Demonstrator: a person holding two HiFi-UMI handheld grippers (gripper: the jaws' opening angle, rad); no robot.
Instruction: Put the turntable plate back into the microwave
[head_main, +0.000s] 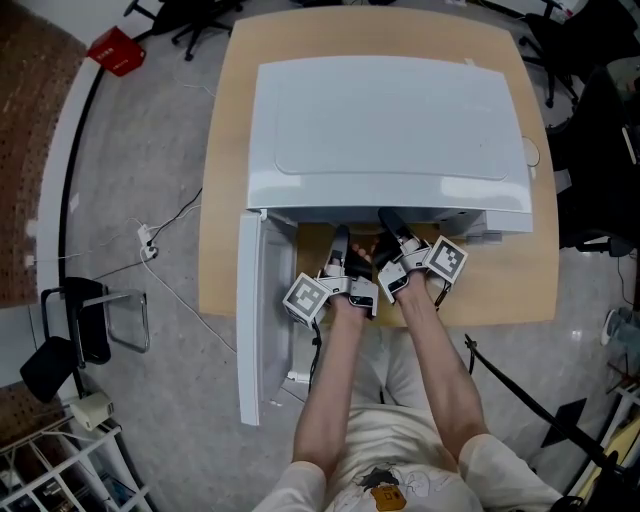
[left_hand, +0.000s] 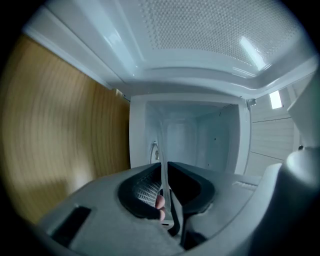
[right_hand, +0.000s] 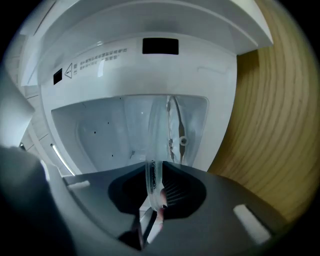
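The clear glass turntable plate (left_hand: 162, 150) shows edge-on in both gripper views, its rim pinched by each gripper. My left gripper (left_hand: 164, 175) is shut on one side of the rim, and my right gripper (right_hand: 155, 181) is shut on the plate (right_hand: 156, 145) at the other side. Both views look straight into the white microwave cavity (left_hand: 192, 135), with the plate reaching in. In the head view the left gripper (head_main: 340, 250) and right gripper (head_main: 392, 228) sit side by side at the mouth of the white microwave (head_main: 390, 130). The microwave's top hides the plate there.
The microwave stands on a wooden table (head_main: 520, 290). Its door (head_main: 255, 320) hangs open at the left, beside my left arm. A cable (head_main: 170, 290) and a black chair (head_main: 75, 335) are on the floor to the left.
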